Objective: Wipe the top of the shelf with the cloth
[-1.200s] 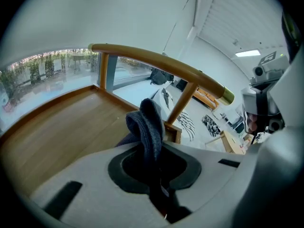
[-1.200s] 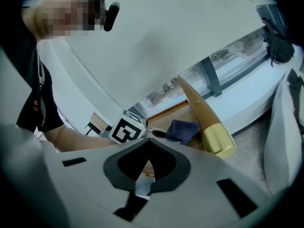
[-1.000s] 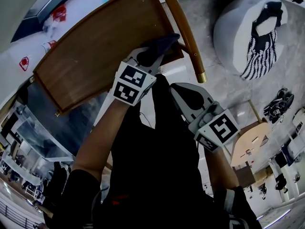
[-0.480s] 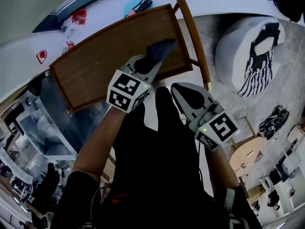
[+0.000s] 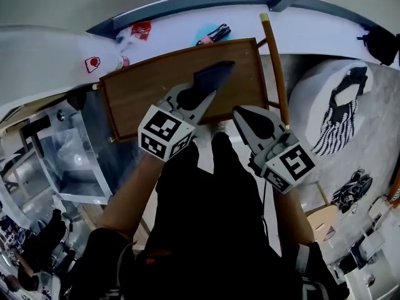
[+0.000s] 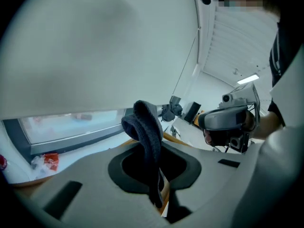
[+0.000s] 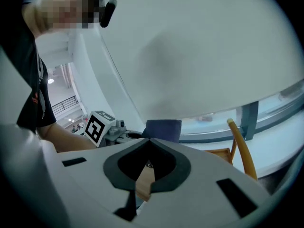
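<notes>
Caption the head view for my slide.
Left gripper holds a dark cloth over the wooden shelf top; right gripper, shut, hovers nearby.

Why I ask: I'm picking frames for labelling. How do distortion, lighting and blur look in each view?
Head view: strong fisheye bows the shelf edges, and the lower half is underexposed black clothing. Left gripper view: dark vignette at the corners, a pale featureless wall above, the cloth sharp. Right gripper view: same vignette, evenly lit, little blur.
</notes>
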Available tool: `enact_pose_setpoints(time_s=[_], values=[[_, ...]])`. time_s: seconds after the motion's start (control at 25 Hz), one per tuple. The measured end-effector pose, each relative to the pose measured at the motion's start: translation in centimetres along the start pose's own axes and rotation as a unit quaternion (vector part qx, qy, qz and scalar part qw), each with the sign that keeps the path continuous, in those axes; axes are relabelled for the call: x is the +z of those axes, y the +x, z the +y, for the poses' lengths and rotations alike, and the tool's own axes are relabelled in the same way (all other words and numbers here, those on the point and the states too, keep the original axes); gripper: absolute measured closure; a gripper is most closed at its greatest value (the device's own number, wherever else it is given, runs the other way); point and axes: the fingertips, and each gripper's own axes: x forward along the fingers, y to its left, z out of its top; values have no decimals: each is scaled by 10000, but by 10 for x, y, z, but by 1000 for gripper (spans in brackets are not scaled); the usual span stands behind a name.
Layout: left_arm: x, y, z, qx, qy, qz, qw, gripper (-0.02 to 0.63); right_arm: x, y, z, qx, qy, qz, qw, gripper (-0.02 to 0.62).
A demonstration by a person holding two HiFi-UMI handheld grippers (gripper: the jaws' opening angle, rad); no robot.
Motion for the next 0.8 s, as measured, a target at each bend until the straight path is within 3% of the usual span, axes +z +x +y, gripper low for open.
enact_pose_setpoints(time_s=[0.24, 0.36, 0.8], values=[[44, -68, 15, 306, 91, -525, 9981, 549, 37, 22, 40, 251, -427, -94, 9987, 591], [61, -102, 19, 336, -61, -809, 9961, 549, 57, 30, 59, 359, -592, -200, 9974, 591], [86, -208, 38, 824, -196, -1461, 9856, 549, 111, 52, 124, 730, -1331, -380, 9877, 591]])
